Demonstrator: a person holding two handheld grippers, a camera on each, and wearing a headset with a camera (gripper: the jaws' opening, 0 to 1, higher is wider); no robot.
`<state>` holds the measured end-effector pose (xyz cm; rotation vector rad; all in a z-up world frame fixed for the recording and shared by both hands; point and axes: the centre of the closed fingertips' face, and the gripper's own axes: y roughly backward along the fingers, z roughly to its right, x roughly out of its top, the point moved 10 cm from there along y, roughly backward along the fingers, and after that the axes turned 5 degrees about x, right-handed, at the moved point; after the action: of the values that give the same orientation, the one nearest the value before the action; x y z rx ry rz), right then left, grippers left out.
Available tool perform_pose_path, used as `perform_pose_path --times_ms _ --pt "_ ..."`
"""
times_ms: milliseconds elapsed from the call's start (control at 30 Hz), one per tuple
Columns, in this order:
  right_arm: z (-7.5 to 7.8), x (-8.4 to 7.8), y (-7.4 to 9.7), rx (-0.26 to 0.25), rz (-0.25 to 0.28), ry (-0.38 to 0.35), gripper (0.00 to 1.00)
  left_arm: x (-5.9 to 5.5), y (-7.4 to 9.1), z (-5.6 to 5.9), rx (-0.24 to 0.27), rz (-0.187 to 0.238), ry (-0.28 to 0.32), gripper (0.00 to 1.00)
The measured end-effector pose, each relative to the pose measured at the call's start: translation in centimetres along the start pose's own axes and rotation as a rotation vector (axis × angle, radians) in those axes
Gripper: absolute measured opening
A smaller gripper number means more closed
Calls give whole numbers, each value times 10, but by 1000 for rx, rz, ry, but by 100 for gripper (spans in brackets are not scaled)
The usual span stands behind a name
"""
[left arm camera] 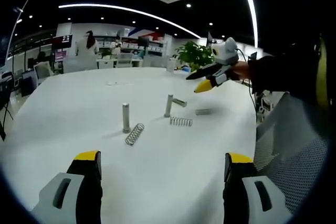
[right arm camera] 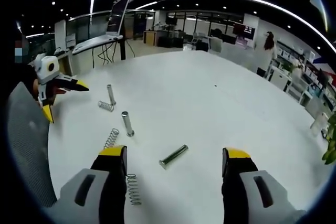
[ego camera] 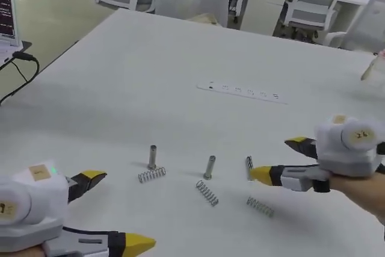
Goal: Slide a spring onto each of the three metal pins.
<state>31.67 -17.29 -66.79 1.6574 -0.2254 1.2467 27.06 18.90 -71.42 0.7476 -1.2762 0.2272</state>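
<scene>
I count three pins on the table (ego camera: 180, 58). The left pin (ego camera: 152, 156) and middle pin (ego camera: 209, 167) stand upright. The right pin (ego camera: 249, 167) lies on its side, just ahead of my right gripper (ego camera: 277, 157). I count three springs, all loose on the table and none on a pin. The left spring (ego camera: 151, 174) and middle spring (ego camera: 207, 192) each lie just beside their pin, and the right spring (ego camera: 260, 206) is near the fallen one. Both the right gripper and my left gripper (ego camera: 117, 212) are spread wide and hold nothing. The left one is well apart from the pins.
</scene>
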Motion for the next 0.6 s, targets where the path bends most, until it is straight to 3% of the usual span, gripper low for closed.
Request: perform_pose_path --times_ms 600 --pt "8 4 -26 3 -83 -41 63 -2 0 0 1 2 8 94"
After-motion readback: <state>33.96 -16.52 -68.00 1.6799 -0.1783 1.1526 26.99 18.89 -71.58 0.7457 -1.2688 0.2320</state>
